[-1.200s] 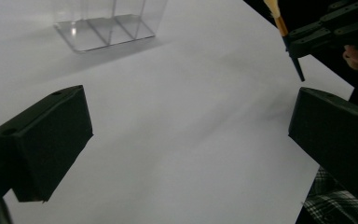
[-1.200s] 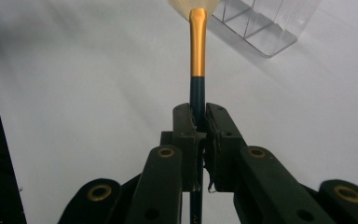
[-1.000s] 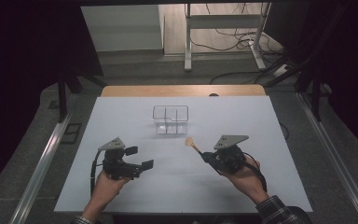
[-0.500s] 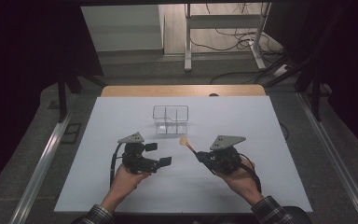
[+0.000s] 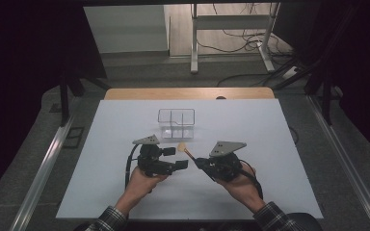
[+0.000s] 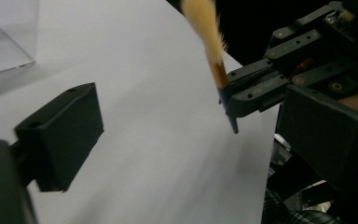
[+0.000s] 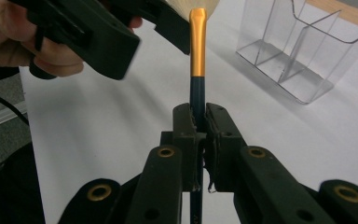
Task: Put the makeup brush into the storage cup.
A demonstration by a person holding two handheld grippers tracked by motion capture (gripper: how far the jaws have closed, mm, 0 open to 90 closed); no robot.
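Right gripper (image 7: 198,123) clamps the dark-handled, gold-ferruled brush (image 7: 197,56), bristles toward the near left gripper (image 5: 176,158); its jaws, spread, have just been closing, nothing between them.

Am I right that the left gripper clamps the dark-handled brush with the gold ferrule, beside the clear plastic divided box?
Not quite: the right gripper clamps the dark-handled brush with the gold ferrule, as the right gripper view shows. The clear plastic divided box does stand beside it.
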